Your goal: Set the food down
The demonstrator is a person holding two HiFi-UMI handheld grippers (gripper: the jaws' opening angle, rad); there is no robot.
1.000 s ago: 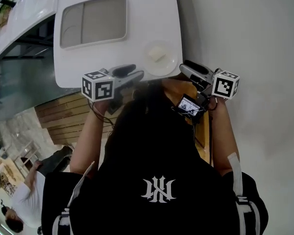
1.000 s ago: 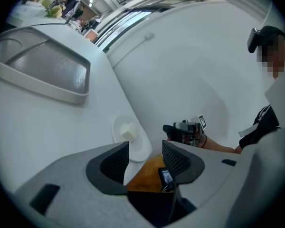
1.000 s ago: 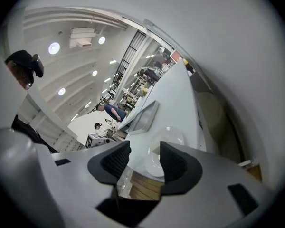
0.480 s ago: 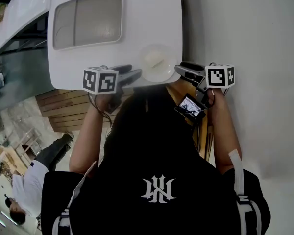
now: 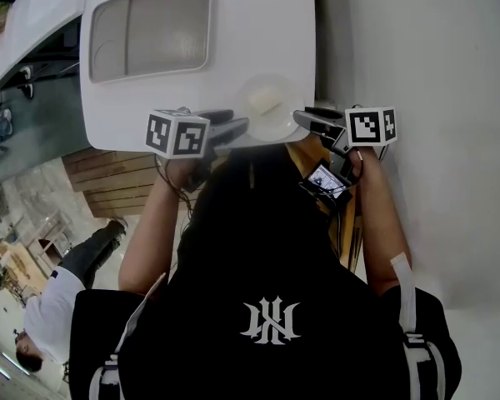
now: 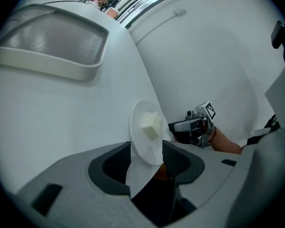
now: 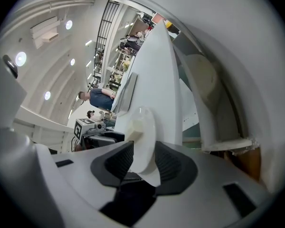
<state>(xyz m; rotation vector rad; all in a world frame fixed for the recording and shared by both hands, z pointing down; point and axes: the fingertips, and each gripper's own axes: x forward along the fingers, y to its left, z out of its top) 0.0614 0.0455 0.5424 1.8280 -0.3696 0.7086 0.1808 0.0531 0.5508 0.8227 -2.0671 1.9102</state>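
Note:
A round white plate (image 5: pixel 277 123) lies at the near right corner of the white table (image 5: pixel 233 48) and carries one pale cube of food (image 5: pixel 267 101). My left gripper (image 5: pixel 238 127) is at the plate's left rim, my right gripper (image 5: pixel 303 117) at its right rim. In the left gripper view the plate (image 6: pixel 143 144) and the cube (image 6: pixel 151 123) stand between the jaws of my left gripper (image 6: pixel 146 158), which are closing, with a gap on one side. In the right gripper view the plate (image 7: pixel 146 144) lies between the jaws of my right gripper (image 7: pixel 143 163), which are closing, pads close to the rim.
A beige two-part tray (image 5: pixel 150 27) sits farther back on the table. A white wall (image 5: pixel 417 73) runs along the right side. Below the table edge are wooden slats (image 5: pixel 108 186). A person in a white shirt (image 5: pixel 46 311) stands at the lower left.
Both grippers have moved in toward the plate from either side, and its rim now sits between each pair of jaws. The right jaws have narrowed.

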